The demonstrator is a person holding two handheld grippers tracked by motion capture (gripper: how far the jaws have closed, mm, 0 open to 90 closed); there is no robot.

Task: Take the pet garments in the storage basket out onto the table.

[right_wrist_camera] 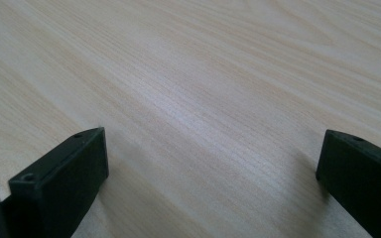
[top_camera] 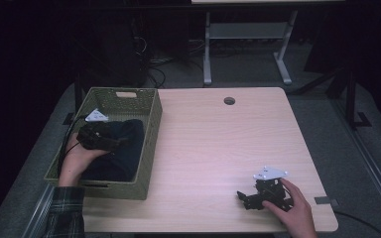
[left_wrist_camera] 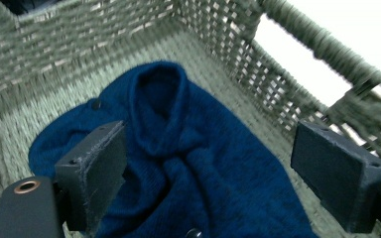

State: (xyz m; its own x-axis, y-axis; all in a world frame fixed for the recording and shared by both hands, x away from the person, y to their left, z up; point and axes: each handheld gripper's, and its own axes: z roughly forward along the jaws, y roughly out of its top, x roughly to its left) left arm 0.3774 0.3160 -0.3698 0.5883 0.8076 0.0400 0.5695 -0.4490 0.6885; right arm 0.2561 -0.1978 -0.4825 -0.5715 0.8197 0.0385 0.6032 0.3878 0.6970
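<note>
Inside the grey-green woven rectangular basket (top_camera: 151, 124) at the table's left edge, my left claw (left_wrist_camera: 213, 163) hangs over the crumpled dark blue knitted garment (left_wrist_camera: 188, 158), jaws spread wide, nothing between them. The garment lies on the basket floor, bunched into folds, a small dark button showing near its edge. In the high view my left claw (top_camera: 110, 141) sits above the same garment (top_camera: 129, 148). My right claw (top_camera: 245, 198) rests low on the pale wood-grain table (top_camera: 218, 144) near its front right corner, well apart from the basket. Its jaws also stand wide, bare tabletop (right_wrist_camera: 203, 99) between them.
</note>
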